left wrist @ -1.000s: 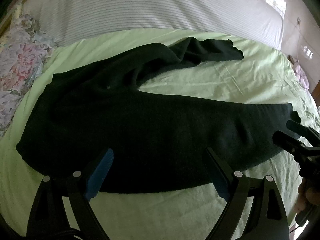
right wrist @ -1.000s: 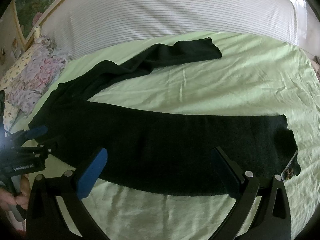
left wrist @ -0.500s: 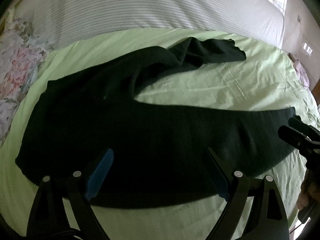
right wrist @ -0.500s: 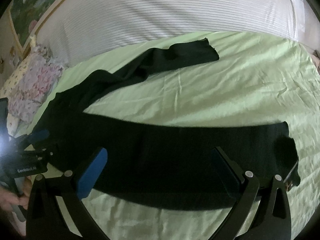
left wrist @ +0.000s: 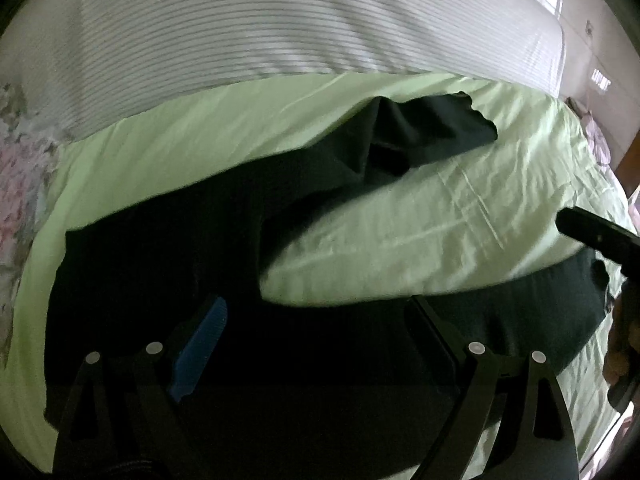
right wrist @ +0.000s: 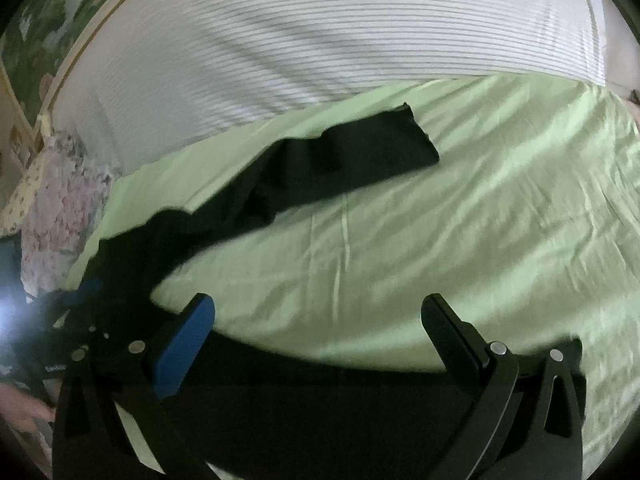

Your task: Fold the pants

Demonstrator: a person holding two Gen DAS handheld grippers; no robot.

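1. Pants of dark, near-black soft fabric (left wrist: 168,280) lie spread on a pale green bedsheet (left wrist: 420,216), the waist end toward the floral pillow (left wrist: 20,184) and the two legs splayed away from it in a V.

2. Both views have dropped low toward the near leg in the last second: the near leg, which filled the middle of each picture a second ago, now sits at the bottom edge, under the tool frames.

3. Left gripper (left wrist: 316,332) hovers over the seat and upper near leg, its blue-padded and black fingers spread wide with dark cloth showing between them; nothing is pinched.

4. Right gripper (right wrist: 320,328) sits above the near leg's lower stretch toward the cuff, fingers likewise spread apart and empty, bare sheet visible through the gap.

5. Far leg (right wrist: 344,160) stays rumpled and angled off toward the white striped bedcover (right wrist: 320,48), well apart from the near leg.

6. Judged from this, the descent looks like the approach to a two-point grab along the near leg's edge, probably to carry it over onto the far leg; no fold has been made yet.
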